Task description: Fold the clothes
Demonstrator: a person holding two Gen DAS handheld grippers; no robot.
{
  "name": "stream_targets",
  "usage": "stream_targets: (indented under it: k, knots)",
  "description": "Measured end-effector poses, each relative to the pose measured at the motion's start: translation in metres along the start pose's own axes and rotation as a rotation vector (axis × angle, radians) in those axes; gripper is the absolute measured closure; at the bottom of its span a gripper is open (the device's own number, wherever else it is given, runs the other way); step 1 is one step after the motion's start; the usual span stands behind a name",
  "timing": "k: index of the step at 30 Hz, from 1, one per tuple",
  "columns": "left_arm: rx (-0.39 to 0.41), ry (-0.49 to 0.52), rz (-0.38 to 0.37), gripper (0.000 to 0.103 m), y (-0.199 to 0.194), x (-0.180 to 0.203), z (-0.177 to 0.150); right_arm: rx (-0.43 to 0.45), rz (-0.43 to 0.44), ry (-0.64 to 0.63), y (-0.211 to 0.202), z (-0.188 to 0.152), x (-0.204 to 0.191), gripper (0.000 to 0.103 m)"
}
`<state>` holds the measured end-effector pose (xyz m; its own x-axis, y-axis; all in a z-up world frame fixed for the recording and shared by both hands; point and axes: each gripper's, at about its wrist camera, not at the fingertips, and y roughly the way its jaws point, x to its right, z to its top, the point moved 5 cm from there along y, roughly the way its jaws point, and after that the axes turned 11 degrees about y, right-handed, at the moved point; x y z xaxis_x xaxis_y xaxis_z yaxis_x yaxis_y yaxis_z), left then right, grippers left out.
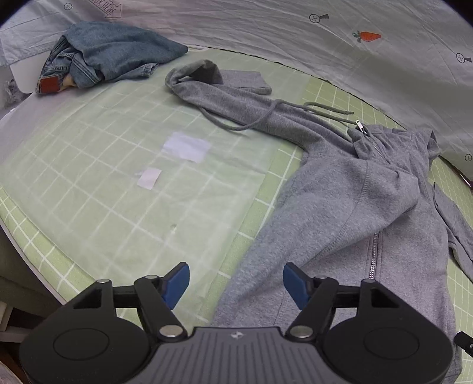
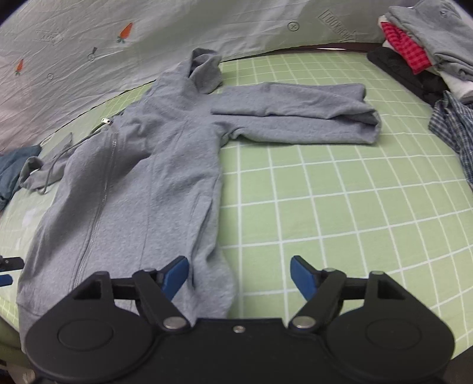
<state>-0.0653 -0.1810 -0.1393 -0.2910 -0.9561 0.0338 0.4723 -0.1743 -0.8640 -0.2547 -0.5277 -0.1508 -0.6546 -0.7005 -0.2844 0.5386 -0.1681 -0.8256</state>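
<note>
Both grippers, left gripper and right gripper, gape empty over hoodie.

Backdrop's a wrinkly pale sheet printed with little carrots, hanging right behind the worktop. The worktop has a light green cover with a white grid. Lighting's soft and even.

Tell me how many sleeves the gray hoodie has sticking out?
2. One sleeve of the gray hoodie stretches out toward the pile of clothes. The other sleeve reaches toward the jeans, its cuff folded over.
</note>
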Motion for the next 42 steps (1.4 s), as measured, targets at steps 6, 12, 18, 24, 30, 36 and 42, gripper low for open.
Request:
stream_targets:
  k: [6,12,18,24,30,36,42]
  knots:
    - [-0.001,0.072,0.011,0.019,0.010,0.012,0.020,0.045,-0.074,0.014,0.010,0.014,0.004,0.002]
    - [-0.024,0.098,0.010,0.019,0.031,0.021,0.046,0.068,-0.105,-0.050,0.020,0.022,-0.011,0.002]
    - [-0.039,0.160,-0.013,0.019,0.058,0.038,0.079,0.139,-0.210,-0.109,0.038,0.052,-0.018,0.002]
    - [-0.056,0.227,-0.014,0.019,0.095,0.058,0.117,0.215,-0.251,-0.155,0.073,0.104,-0.029,0.002]
    - [-0.146,0.243,-0.013,0.019,0.130,0.073,0.133,0.188,-0.210,-0.265,0.126,0.147,-0.058,0.025]
    - [-0.169,0.247,0.012,0.010,0.141,0.075,0.123,0.160,-0.148,-0.274,0.147,0.158,-0.071,0.032]
    - [-0.181,0.223,0.036,0.000,0.145,0.070,0.121,0.165,-0.087,-0.192,0.151,0.160,-0.070,0.078]
